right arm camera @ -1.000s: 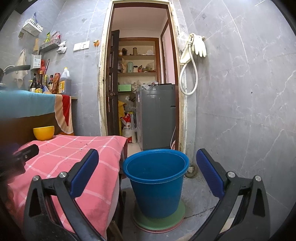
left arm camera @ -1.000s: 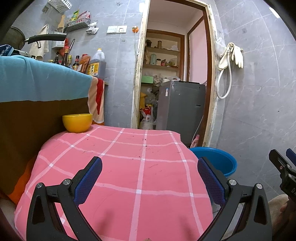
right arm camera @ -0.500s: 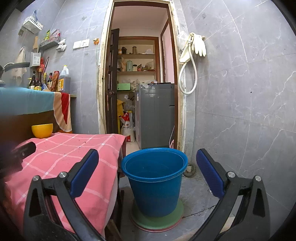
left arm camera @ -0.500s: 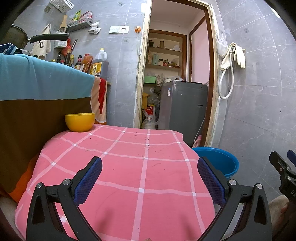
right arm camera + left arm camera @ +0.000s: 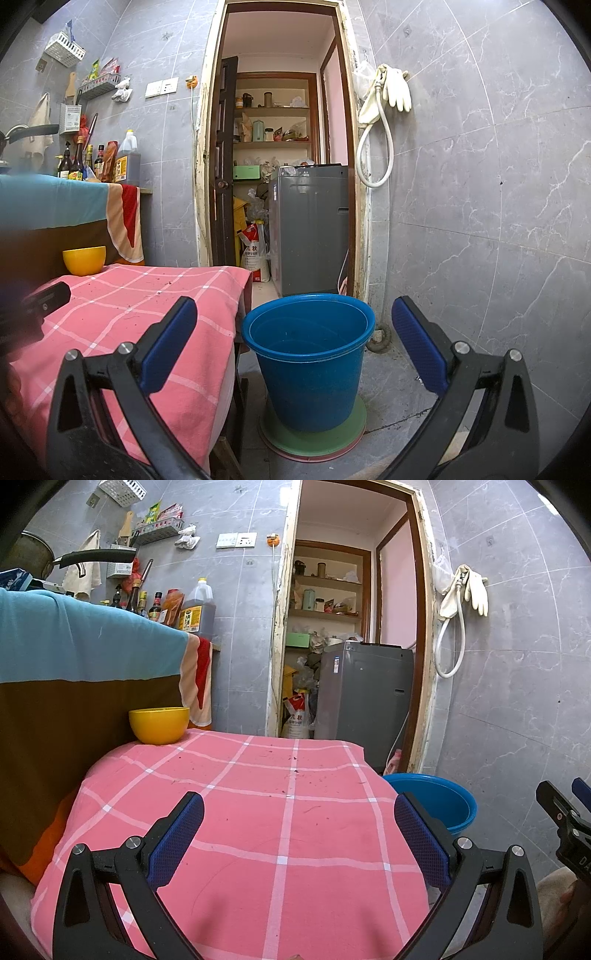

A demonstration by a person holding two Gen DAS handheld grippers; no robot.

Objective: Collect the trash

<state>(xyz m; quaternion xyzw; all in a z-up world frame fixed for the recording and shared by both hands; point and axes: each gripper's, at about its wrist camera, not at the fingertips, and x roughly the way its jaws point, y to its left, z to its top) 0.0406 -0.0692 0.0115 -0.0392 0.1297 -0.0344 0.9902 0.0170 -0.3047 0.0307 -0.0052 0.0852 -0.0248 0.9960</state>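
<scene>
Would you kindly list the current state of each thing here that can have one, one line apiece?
Left gripper: jaws open, holding nothing, over the pink checked tablecloth.
Right gripper: jaws open, holding nothing, facing the bucket.
Round blue plastic bucket: upright on the floor beside the table, no trash visible inside.
Round yellow bowl: upright on the table's far corner, contents hidden.
Dark wooden door: open.
Pink checked tablecloth: spread flat, speckled with small crumbs.
</scene>
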